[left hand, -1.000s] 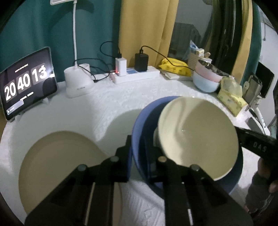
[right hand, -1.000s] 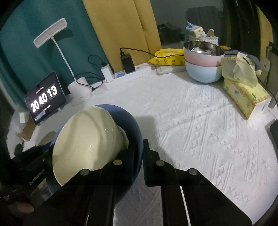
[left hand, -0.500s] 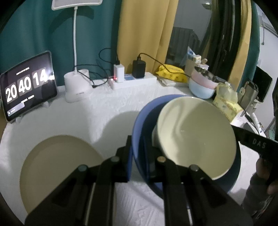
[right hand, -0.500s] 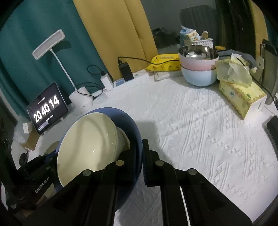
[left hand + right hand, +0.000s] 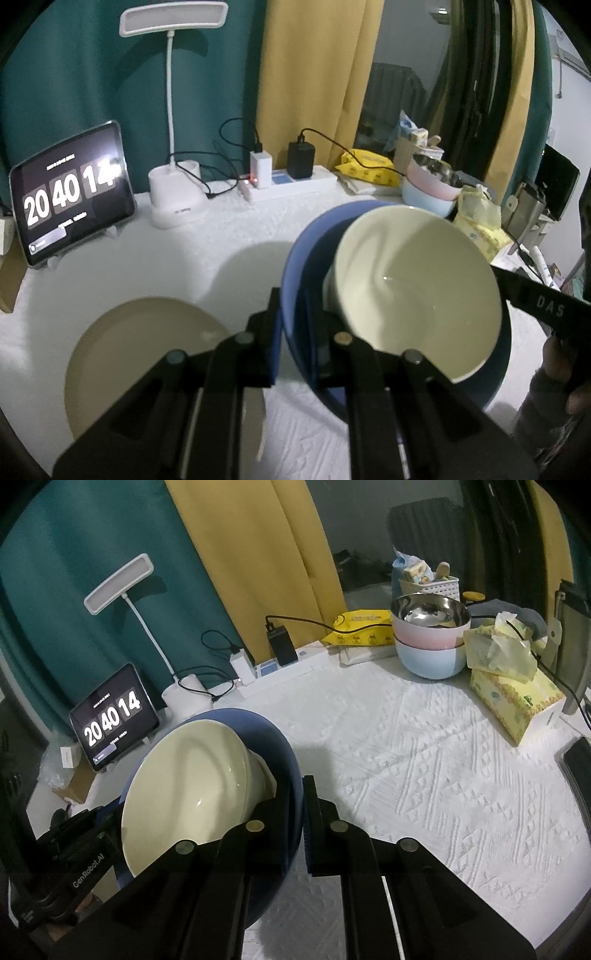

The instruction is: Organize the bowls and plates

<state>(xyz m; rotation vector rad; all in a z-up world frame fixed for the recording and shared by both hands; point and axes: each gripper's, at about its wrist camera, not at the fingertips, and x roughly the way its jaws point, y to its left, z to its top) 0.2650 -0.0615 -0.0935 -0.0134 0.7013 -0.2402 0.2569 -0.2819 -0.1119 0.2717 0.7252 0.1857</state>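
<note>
- The left tongs (image 5: 291, 332) and the right tongs (image 5: 297, 812) are each clamped on the rim of the blue bowl (image 5: 295, 258), one on either side, so the bowl hangs between them, clear of the desk (image 5: 424, 775).
- The desk, under its white textured cloth, carries a tan plate (image 5: 147, 354) just to the left of the lifted bowl; that plate looks the likeliest place for the stack to go, though this is only a judgement.
- The blue bowl is tilted, and the cream bowl (image 5: 413, 295) sits loose inside it, leaning against its wall instead of lying flat.
- To do the carry well, both hands should travel together and level: if one side gets ahead, the rim can twist out of a pinch.
- The tilt wants easing toward flat before any quick sideways move, or the cream bowl may slide or tip out.
- When lowering, centre the blue bowl's base over the plate, and release only once the base rests.
- Both tongs point forward and steeply down toward the desk, facing each other across the bowl; a person's hand (image 5: 546, 384) shows at the right edge of the left view, behind the other tool.
</note>
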